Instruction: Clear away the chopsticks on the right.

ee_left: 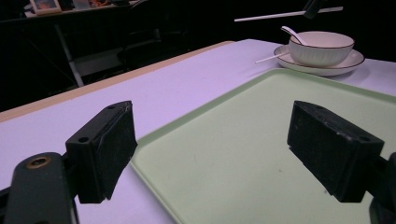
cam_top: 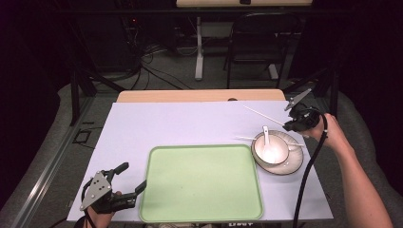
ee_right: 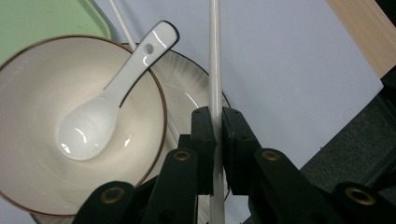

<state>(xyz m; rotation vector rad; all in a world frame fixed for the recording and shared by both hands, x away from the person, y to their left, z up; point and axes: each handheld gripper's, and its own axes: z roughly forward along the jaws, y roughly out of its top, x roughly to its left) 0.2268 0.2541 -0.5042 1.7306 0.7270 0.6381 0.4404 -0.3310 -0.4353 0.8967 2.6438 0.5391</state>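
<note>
Dark room, cables and a black chair [cam_top: 259,45] on the floor beyond the table [cam_top: 199,96]. A pale lilac sheet [cam_top: 180,126] covers most of the wooden top.

We note the right gripper [cam_top: 291,124] held above the sheet's right side, just beyond the bowl. Its jaws are pressed together on a thin white chopstick [cam_top: 263,115], which runs from the jaws out toward the far middle of the sheet, lifted clear of the surface. In the right gripper view the chopstick [ee_right: 215,70] passes straight up between the pads, over the plate's edge.

A second white chopstick [cam_top: 247,138] lies with one end resting on the plate's rim and the other end toward the tray.

The bowl [cam_top: 270,148] is cream with a dark rim; it sits on a ribbed plate [cam_top: 292,164] with a similar dark edge. A glossy white spoon [cam_top: 267,137] rests inside, handle leaning on the far rim.

A light green tray [cam_top: 202,183] lies at the near middle, just left of the plate.

The left gripper [cam_top: 128,179] rests at the tray's near left corner, jaws spread wide, nothing between them. One jaw hangs over the tray, the other over the sheet.
</note>
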